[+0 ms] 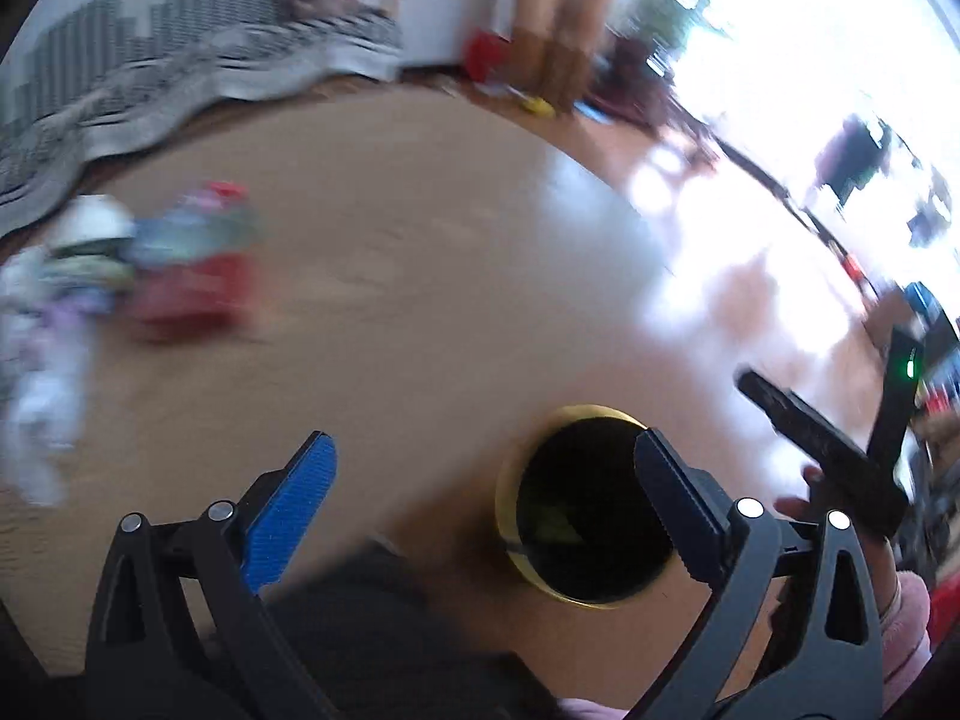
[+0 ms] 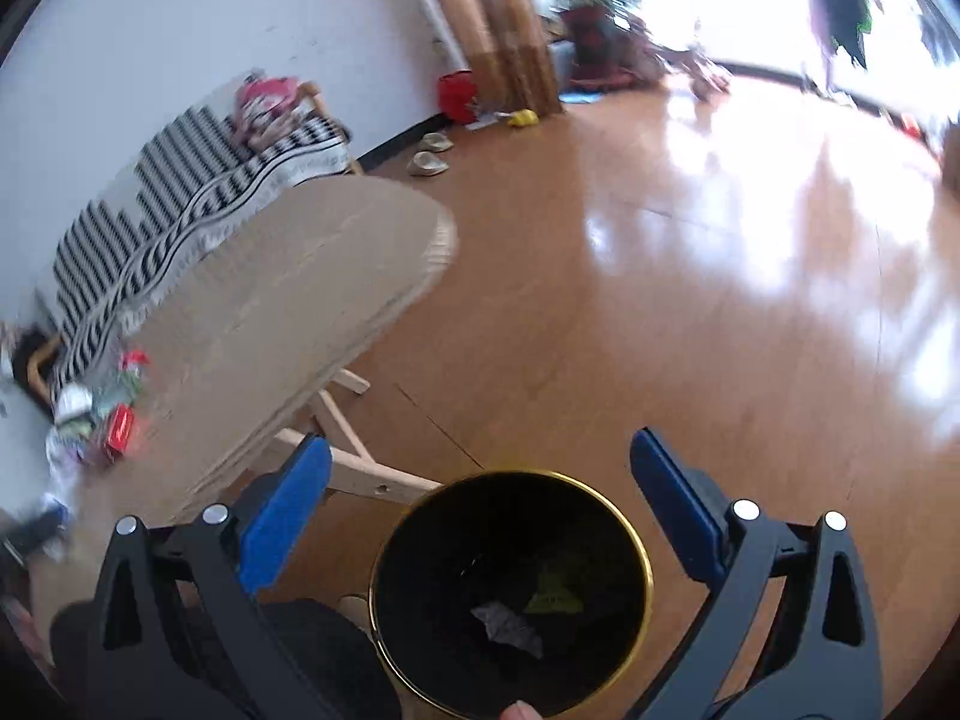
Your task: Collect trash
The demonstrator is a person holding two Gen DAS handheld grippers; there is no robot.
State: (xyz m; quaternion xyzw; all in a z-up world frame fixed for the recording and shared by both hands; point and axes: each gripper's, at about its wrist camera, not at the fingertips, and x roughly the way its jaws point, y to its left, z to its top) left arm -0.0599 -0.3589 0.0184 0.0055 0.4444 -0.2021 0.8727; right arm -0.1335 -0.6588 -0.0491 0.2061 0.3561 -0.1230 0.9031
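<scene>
- Both your grippers, left (image 1: 483,495) and right (image 2: 480,495), gape wide and empty.
- Crumpled trash (image 2: 510,630) lies inside the gold-rimmed black bin (image 2: 624,519) beneath the right one.
- More wrappers (image 2: 102,420) sit on the table (image 2: 288,300), well apart.

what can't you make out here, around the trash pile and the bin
- Trash pile, left wrist view: motion blur hides what each piece is.
- Trash pile, right wrist view: too small at the left edge.
- Bin, right wrist view: dark interior; grey scrap unidentifiable.
- Bin, left wrist view: a left gripper finger covers its rim.
</scene>
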